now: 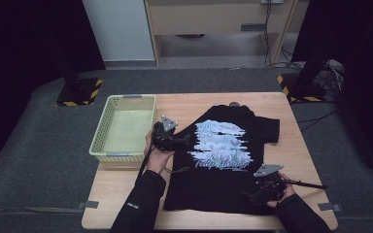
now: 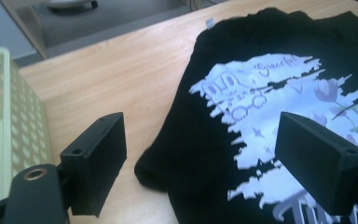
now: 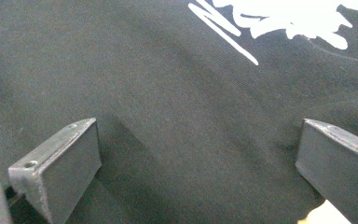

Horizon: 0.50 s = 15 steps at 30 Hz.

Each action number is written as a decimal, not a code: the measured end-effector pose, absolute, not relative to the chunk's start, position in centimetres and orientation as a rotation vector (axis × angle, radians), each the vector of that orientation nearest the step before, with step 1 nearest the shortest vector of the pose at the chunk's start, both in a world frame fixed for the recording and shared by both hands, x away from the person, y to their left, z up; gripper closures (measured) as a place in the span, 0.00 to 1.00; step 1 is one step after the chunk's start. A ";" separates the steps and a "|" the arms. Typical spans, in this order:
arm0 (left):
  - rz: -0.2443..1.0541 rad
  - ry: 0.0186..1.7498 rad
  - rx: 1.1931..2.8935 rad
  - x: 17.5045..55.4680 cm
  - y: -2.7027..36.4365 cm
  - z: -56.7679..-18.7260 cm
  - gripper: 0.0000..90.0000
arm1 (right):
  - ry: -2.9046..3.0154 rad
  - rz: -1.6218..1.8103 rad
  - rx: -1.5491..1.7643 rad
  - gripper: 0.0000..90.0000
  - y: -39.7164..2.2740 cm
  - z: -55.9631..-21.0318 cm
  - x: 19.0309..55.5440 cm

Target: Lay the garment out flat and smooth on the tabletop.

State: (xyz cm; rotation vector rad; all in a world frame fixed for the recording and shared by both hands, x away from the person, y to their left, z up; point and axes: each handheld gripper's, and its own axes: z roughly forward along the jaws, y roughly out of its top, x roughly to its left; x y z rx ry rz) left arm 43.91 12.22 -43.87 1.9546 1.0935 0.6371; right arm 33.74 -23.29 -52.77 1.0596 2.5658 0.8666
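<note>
A black T-shirt (image 1: 213,182) with a white and lavender flower print lies flat, front up, on the wooden table (image 1: 303,155). My left gripper (image 1: 185,141) hovers at the shirt's left edge, pointing toward the print. In the left gripper view its jaws (image 2: 200,135) stand wide open above the T-shirt (image 2: 205,158), with nothing between them, and the left sleeve (image 2: 154,172) looks bunched inward. My right gripper (image 1: 248,196) is low over the bottom right of the shirt, near the hem. Its jaws (image 3: 200,135) are open, straddling plain black cloth (image 3: 177,93).
A pale yellow-green mesh basket (image 1: 126,99) stands on the table's left side, close behind my left hand, and its wall (image 2: 14,116) is beside the left jaw. Bare wood lies right of the shirt. Stands with hazard-striped bases (image 1: 80,92) flank the far corners.
</note>
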 end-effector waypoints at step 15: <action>0.633 1.096 1.980 47.5 10.5 -43.8 0.20 | 2.591 0.911 0.981 0.01 -25.3 -53.0 33.6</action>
